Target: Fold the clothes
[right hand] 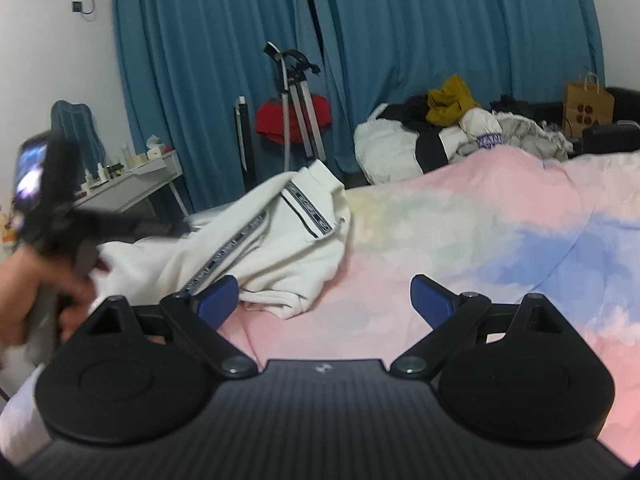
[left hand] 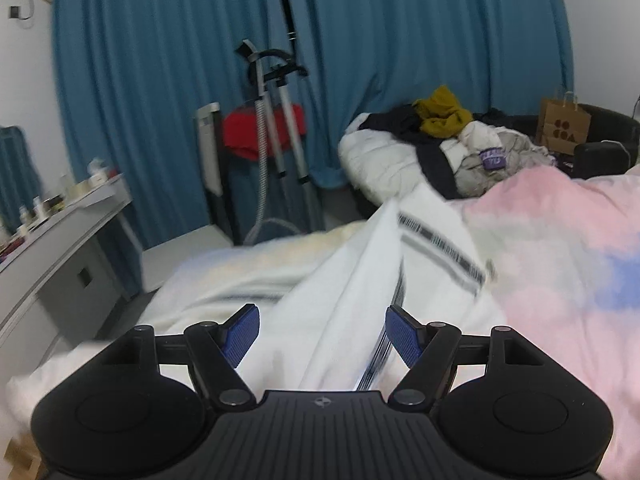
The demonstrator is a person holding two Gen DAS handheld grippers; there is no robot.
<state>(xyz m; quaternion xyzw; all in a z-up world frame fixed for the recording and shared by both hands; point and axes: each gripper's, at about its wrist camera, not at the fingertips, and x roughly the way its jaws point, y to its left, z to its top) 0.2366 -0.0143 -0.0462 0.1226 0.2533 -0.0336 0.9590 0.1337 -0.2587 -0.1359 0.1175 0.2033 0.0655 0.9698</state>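
Clothes pile [right hand: 460,128] and paper bag [right hand: 588,106] beyond the pastel bed [right hand: 500,220].
Both grippers gaped wide, gripping nothing: left gripper [left hand: 322,334] astride the white garment [left hand: 352,280], right gripper [right hand: 325,300] beside it.

Dim indoor light, motion blur, fisheye-bent edges

Left gripper [left hand: 322,334] spread wide, right gripper [right hand: 324,300] likewise

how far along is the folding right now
Nothing looks folded yet. The white garment lies crumpled on the pastel bedspread. In hand: the left gripper is open with the garment's cloth between its fingers, not clamped; the right gripper is open over bare bedspread. Left: grip, flatten and fold it, then the clothes pile at the far end.
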